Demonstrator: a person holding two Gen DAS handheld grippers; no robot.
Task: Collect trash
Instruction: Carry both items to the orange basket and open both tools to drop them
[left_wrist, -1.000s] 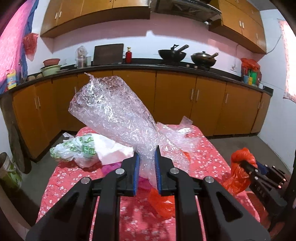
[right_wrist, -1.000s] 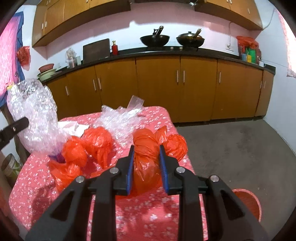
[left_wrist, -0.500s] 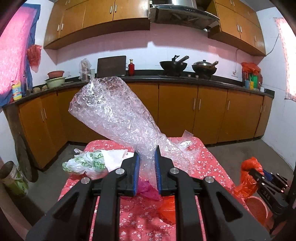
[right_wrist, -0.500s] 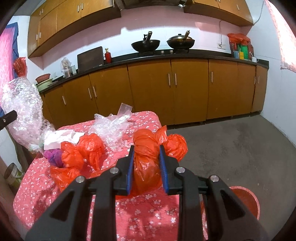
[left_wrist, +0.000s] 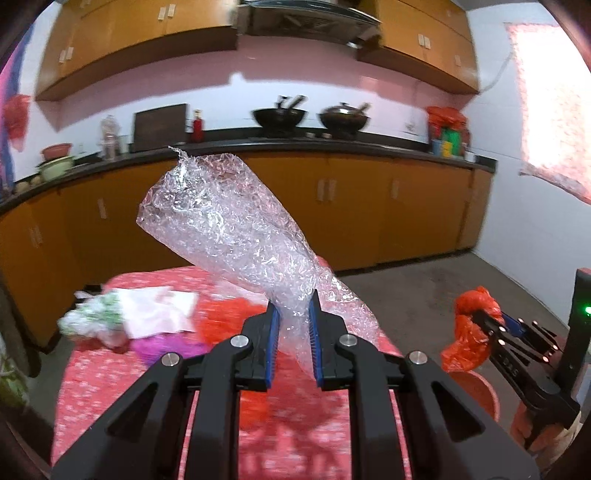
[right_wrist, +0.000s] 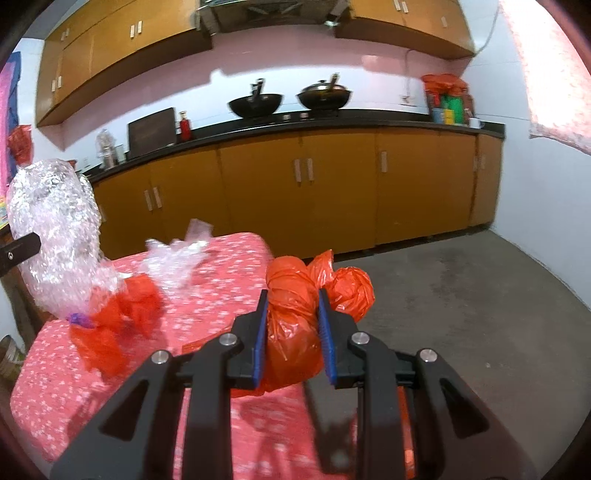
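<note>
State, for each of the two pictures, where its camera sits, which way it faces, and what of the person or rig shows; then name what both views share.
Left wrist: sits on the left claw, faces over the table to the cabinets; its fingers pinch a clear wrap; the right claw and a hand show at right.
Right wrist: sits on the right claw, faces the same cabinets; its fingers clamp an orange bag; a bit of the left claw shows at left.
Shared: table, wrap, orange bag, woks.
</note>
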